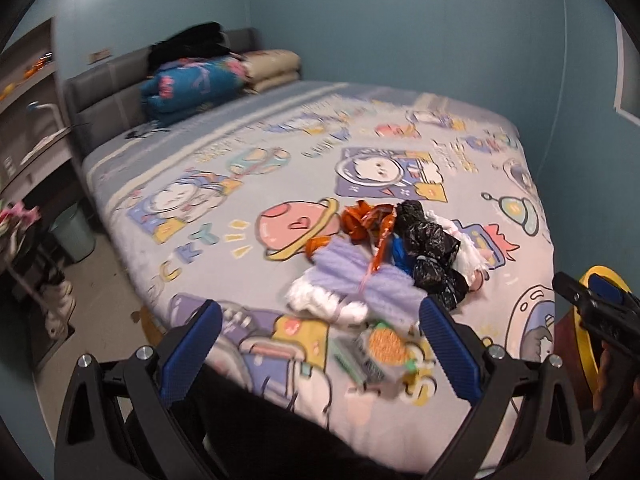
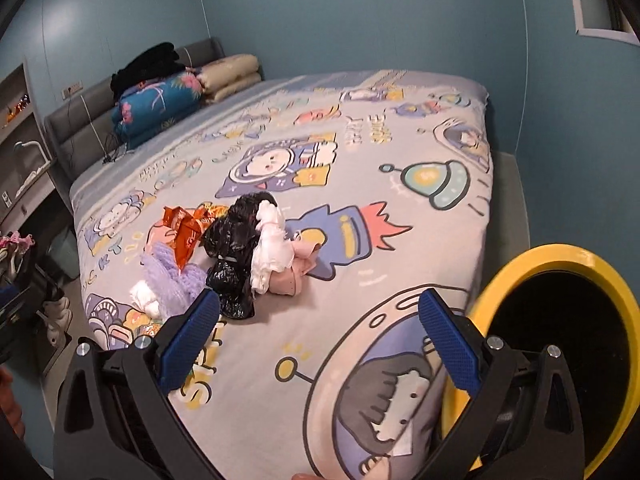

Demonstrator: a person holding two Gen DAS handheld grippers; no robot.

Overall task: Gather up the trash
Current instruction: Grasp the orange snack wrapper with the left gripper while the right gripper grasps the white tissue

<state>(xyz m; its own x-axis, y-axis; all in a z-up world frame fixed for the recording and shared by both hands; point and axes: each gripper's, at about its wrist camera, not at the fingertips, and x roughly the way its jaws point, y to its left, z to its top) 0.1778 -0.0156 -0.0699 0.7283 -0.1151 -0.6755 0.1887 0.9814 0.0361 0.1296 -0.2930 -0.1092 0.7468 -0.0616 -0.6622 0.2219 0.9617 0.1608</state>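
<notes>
Trash pile (image 1: 384, 256): on bed (image 1: 240, 152), ahead of left hand-held gripper (image 1: 320, 320), nearer it; right hand-held gripper (image 2: 320, 312) beside yellow-rimmed bin (image 2: 560, 264). Both wide, empty.

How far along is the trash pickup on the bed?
Nothing looks collected yet. The orange wrapper, black plastic bags, white bag, purple mesh and snack packet all lie on the bedspread. Both the left gripper and right gripper are open and empty. The yellow-rimmed bin waits at the bed's right edge; its inside looks dark.
</notes>
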